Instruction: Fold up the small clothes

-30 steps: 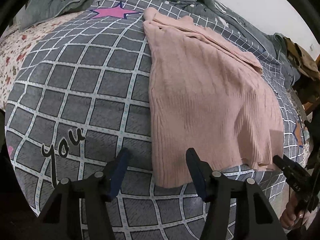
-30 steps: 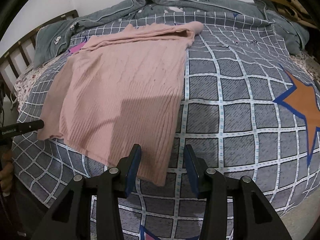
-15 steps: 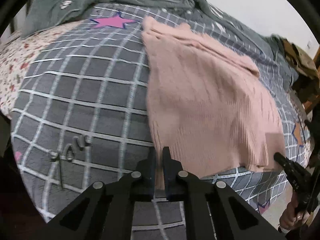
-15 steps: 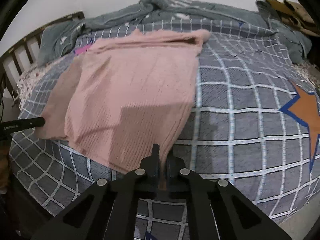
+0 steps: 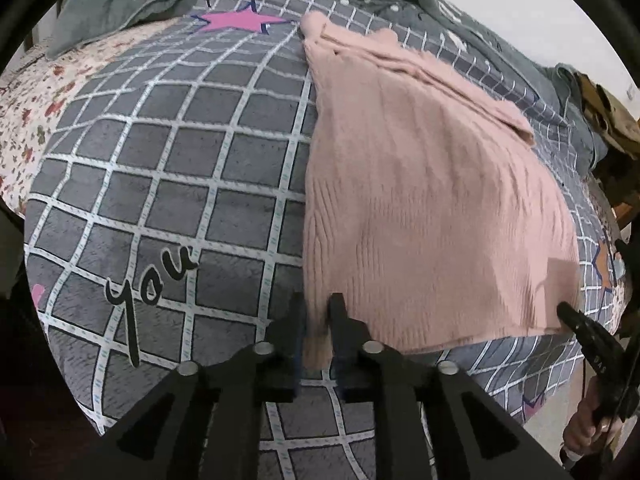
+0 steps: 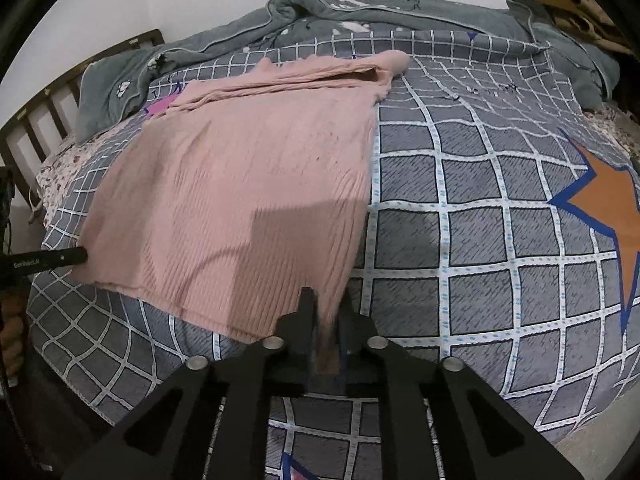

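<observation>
A pink knit sweater [image 5: 424,208] lies on the grey checked bedspread [image 5: 192,168], its sleeves folded across the far end. It also shows in the right wrist view [image 6: 248,196]. My left gripper [image 5: 318,320] is shut on the sweater's near left hem corner. My right gripper [image 6: 326,316] is shut on the near right hem corner, and the hem is lifted a little off the bed. The right gripper's tip shows in the left wrist view [image 5: 576,324]. The left gripper's tip shows in the right wrist view [image 6: 60,258].
A grey-green quilt [image 6: 360,12] is bunched along the far side of the bed. A wooden headboard [image 6: 48,108] stands at the left, brown items [image 6: 576,4] at the far right. The bedspread [image 6: 480,184] carries an orange star [image 6: 608,204] and a pink star [image 5: 236,20].
Both grippers went from open beside the hem to shut on its two near corners. The near hem has lifted slightly.
</observation>
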